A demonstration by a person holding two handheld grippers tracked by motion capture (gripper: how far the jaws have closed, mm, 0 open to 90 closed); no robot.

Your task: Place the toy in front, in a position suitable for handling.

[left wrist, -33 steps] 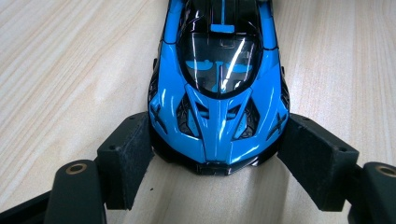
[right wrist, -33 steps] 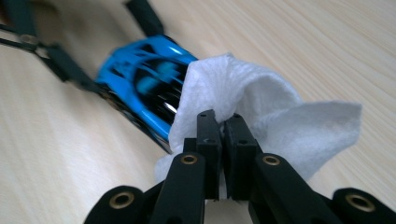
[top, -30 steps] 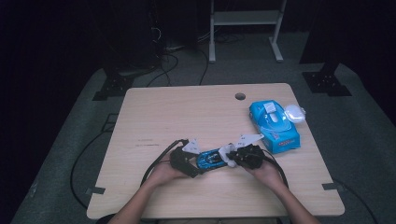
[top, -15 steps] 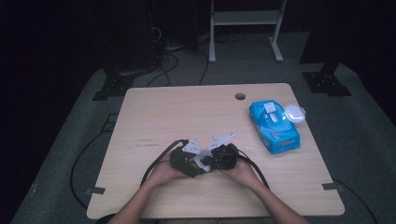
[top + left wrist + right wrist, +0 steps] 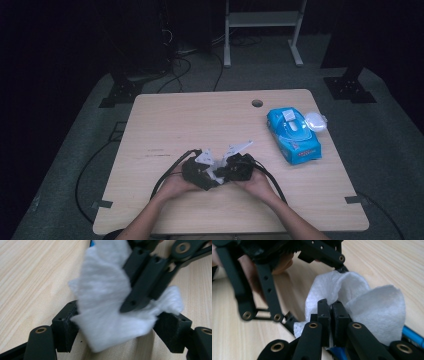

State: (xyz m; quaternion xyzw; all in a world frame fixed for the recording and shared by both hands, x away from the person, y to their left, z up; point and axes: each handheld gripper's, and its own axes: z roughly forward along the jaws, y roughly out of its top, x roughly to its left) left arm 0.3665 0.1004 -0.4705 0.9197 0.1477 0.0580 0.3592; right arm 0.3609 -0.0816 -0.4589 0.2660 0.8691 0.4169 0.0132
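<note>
The white wipe (image 5: 359, 305) was held at the table's (image 5: 165, 120) 6 o'clock edge, pinched by the right gripper (image 5: 331, 315) and spanned by the spread left gripper (image 5: 120, 325). Opposed pulling could tear it.

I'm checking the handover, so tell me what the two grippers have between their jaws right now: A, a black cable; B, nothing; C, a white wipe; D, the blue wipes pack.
C: the right gripper is pinched shut on the white wipe, and the left gripper has its pads on the same wipe's two sides.
</note>
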